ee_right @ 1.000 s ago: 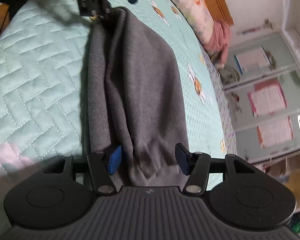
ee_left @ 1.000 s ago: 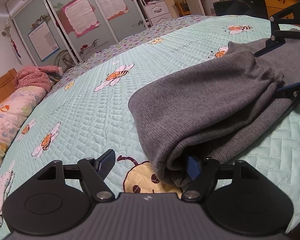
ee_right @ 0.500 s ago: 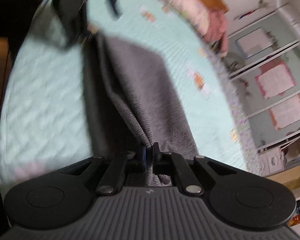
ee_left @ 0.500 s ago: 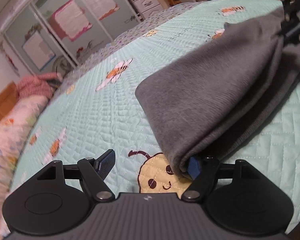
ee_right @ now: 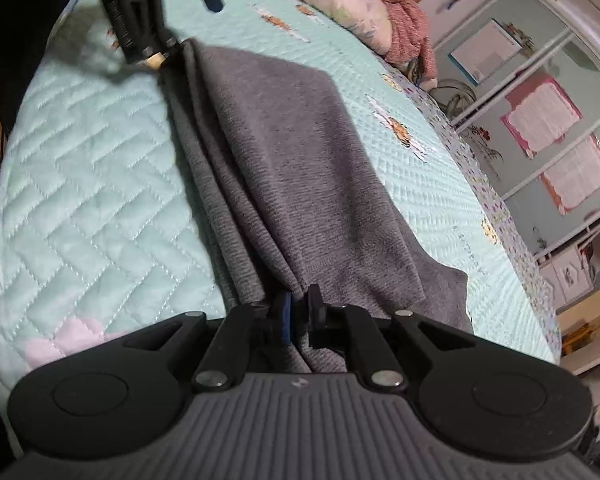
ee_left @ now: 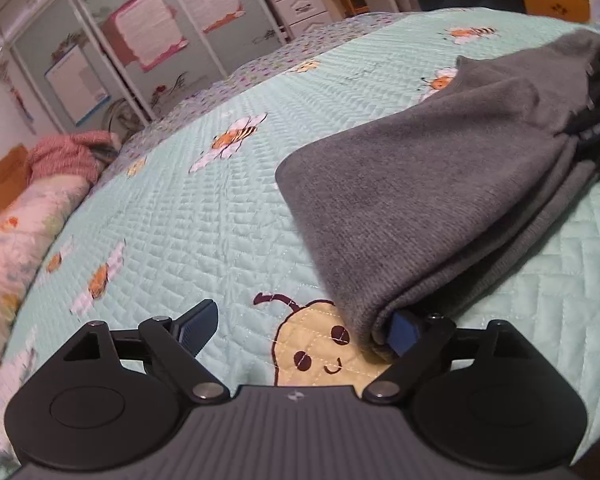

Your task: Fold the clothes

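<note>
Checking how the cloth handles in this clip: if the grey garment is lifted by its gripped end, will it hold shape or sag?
The grey garment would likely sag: it already drapes in soft folds. The knit looks thick, so probably not slippery on the quilted bedspread. The right tongs pinch bunched layers while opening, so layers may slip free.

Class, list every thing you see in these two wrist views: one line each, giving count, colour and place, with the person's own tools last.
Grey garment: one, grey, folded in layers on the quilt.
Quilt: one, mint green with bee prints, covering the bed.
Pillow: one, pale floral, by the headboard.
Pink cloth: one, pink, bunched beside the pillow.
Wardrobe: one, pale doors with posters, against the wall.
Left claw: one, black, opening, one finger under the garment's corner.
Right claw: one, black, opening, garment's edge between its pads.
</note>
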`<state>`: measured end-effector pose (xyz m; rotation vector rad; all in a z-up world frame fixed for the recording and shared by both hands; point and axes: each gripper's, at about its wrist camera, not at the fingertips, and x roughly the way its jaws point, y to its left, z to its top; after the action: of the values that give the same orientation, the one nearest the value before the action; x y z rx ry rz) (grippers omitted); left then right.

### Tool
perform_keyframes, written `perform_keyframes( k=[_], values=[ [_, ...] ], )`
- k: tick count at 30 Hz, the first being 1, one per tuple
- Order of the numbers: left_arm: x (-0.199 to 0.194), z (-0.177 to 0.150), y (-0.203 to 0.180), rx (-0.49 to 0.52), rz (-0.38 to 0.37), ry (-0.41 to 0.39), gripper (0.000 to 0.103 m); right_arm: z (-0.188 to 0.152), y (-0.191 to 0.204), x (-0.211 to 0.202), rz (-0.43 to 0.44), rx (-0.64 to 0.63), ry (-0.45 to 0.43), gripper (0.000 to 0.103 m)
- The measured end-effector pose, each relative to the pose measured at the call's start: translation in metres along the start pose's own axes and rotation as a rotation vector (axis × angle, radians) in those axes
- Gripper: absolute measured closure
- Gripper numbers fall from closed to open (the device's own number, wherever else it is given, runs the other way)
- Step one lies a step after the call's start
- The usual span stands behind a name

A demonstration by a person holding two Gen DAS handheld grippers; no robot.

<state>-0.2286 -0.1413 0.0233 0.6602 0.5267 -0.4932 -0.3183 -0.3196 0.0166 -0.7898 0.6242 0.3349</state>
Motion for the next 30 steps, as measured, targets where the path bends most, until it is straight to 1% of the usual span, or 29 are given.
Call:
perform_keyframes(
  k=[1,2,3,5,6,7,8,9,10,11,12,13,14,15,16,19,20,21,22,23,24,25,26,27,28,30],
  values=[
    [-0.001,0.000,-0.001,0.003,-0.008,0.002,0.013,0.000,-0.003,-0.003,0.011,0.032,0.003,0.083],
    [-0.003,0.000,-0.001,0.007,-0.016,0.005,0.013,-0.001,-0.007,-0.008,0.021,0.063,0.004,0.074],
    [-0.005,0.000,-0.001,0.008,-0.021,0.011,0.013,-0.003,-0.011,-0.014,0.028,0.094,0.001,0.060],
    [-0.010,0.000,0.000,0.013,-0.038,0.025,0.013,-0.014,-0.025,-0.027,0.040,0.216,-0.008,0.046],
    [-0.014,0.000,0.000,0.018,-0.050,0.033,0.013,-0.019,-0.034,-0.034,0.047,0.289,-0.013,0.046],
    [-0.023,0.000,0.004,0.002,-0.074,0.029,0.013,-0.026,-0.044,-0.042,0.061,0.391,-0.028,0.046],
    [-0.031,0.000,0.008,-0.017,-0.101,0.023,0.014,-0.035,-0.057,-0.050,0.085,0.542,-0.065,0.047],
    [-0.040,0.000,0.012,-0.036,-0.127,0.018,0.015,-0.044,-0.068,-0.059,0.111,0.699,-0.111,0.048],
    [-0.047,0.008,0.021,-0.101,-0.171,-0.021,0.016,-0.052,-0.079,-0.064,0.140,0.849,-0.156,0.050],
    [-0.055,0.017,0.030,-0.173,-0.217,-0.064,0.016,-0.059,-0.087,-0.065,0.171,0.985,-0.199,0.062],
    [-0.062,0.025,0.040,-0.244,-0.262,-0.107,0.016,-0.065,-0.095,-0.064,0.211,1.118,-0.243,0.076],
    [-0.069,0.034,0.049,-0.315,-0.308,-0.150,0.016,-0.069,-0.100,-0.059,0.261,1.240,-0.290,0.082],
    [-0.065,0.047,0.053,-0.350,-0.328,-0.180,0.015,-0.071,-0.103,-0.050,0.310,1.349,-0.335,0.087],
    [-0.059,0.061,0.056,-0.380,-0.346,-0.208,0.015,-0.070,-0.106,-0.039,0.350,1.443,-0.373,0.088],
    [-0.044,0.071,0.051,-0.379,-0.344,-0.193,0.015,-0.065,-0.109,-0.029,0.373,1.509,-0.393,0.089],
    [0.005,0.099,0.035,-0.362,-0.331,-0.130,0.016,-0.057,-0.111,-0.006,0.421,1.664,-0.434,0.089],
    [0.023,0.098,0.030,-0.357,-0.324,-0.080,0.017,-0.058,-0.109,0.001,0.428,1.688,-0.435,0.089],
    [0.042,0.096,0.024,-0.351,-0.317,-0.026,0.019,-0.059,-0.107,0.009,0.434,1.712,-0.435,0.089],
    [0.061,0.088,0.018,-0.332,-0.300,0.036,0.025,-0.060,-0.105,0.017,0.440,1.736,-0.435,0.089],
    [0.077,0.078,0.015,-0.315,-0.280,0.084,0.025,-0.065,-0.103,0.026,0.420,1.764,-0.403,0.089],
    [0.081,0.070,0.016,-0.330,-0.290,0.078,0.024,-0.077,-0.102,0.037,0.360,1.798,-0.325,0.091],
    [0.083,0.063,0.019,-0.349,-0.303,0.065,0.024,-0.091,-0.098,0.048,0.297,1.828,-0.237,0.103],
    [0.082,0.061,0.020,-0.346,-0.305,0.061,0.024,-0.111,-0.091,0.057,0.283,1.879,-0.214,0.103],
    [0.081,0.060,0.020,-0.334,-0.304,0.059,0.024,-0.127,-0.085,0.059,0.326,1.933,-0.281,0.103],
    [0.081,0.061,0.019,-0.322,-0.303,0.059,0.023,-0.126,-0.087,0.056,0.323,1.915,-0.281,0.103],
    [0.083,0.062,0.021,-0.333,-0.310,0.059,0.023,-0.111,-0.095,0.050,0.274,1.810,-0.219,0.103]
  ],
)
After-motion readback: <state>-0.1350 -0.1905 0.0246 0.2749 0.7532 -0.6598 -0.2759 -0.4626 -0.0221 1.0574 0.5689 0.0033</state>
